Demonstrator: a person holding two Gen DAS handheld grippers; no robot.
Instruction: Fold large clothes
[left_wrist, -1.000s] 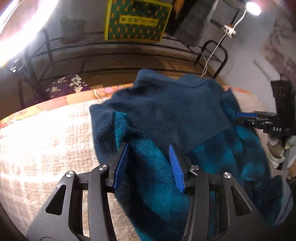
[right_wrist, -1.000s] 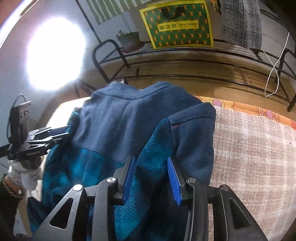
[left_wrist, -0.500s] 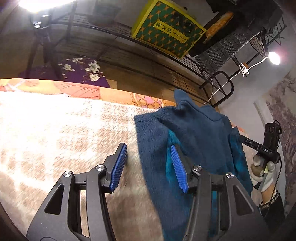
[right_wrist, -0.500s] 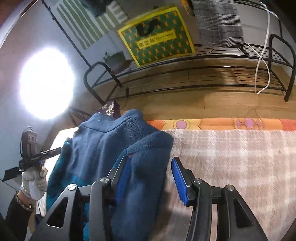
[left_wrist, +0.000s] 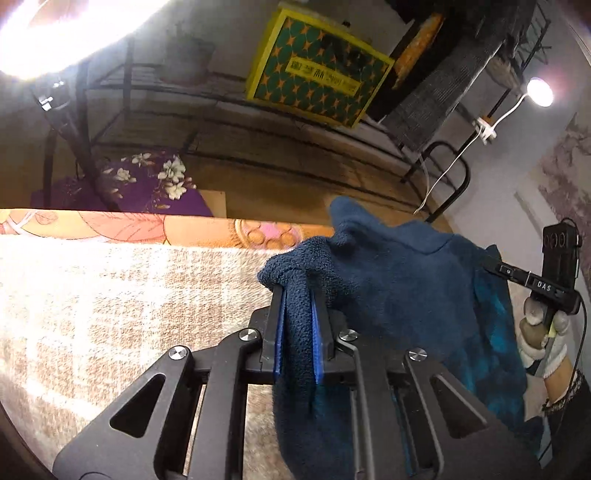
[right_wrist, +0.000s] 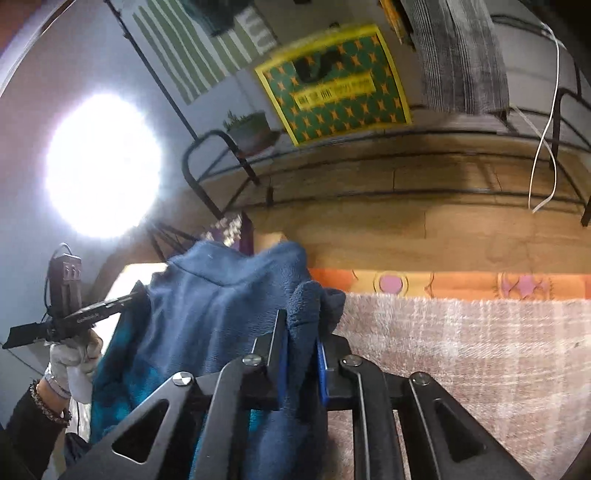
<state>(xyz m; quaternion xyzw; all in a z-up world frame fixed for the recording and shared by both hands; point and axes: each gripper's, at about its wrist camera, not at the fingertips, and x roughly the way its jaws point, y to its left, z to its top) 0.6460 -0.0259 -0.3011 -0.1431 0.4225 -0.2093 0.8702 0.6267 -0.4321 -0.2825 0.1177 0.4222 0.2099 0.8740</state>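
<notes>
A dark blue fleece jacket (left_wrist: 399, 280) with teal lower panels lies on a beige plaid blanket (left_wrist: 110, 314). My left gripper (left_wrist: 297, 295) pinches a bunched fold at the jacket's left edge, its jaws closing with the blue pads pressed on the fleece. In the right wrist view, my right gripper (right_wrist: 301, 321) grips a fold at the jacket's (right_wrist: 214, 295) right edge the same way, jaws closing on the cloth. Each view shows the other gripper at the far side of the jacket, held by a gloved hand (left_wrist: 543, 343) (right_wrist: 74, 358).
An orange patterned sheet (left_wrist: 147, 229) borders the blanket's far edge. Beyond it are a wooden floor, a black metal rack (left_wrist: 221, 122) with a yellow-green bag (left_wrist: 317, 70), a purple floral cloth (left_wrist: 147, 184) and bright lamps. Bare blanket (right_wrist: 480, 350) stretches right of the jacket.
Both grippers were open over the jacket a second ago. They shifted outward to its side edges and have closed on folds of the fleece, which now bunches up between the pads.
</notes>
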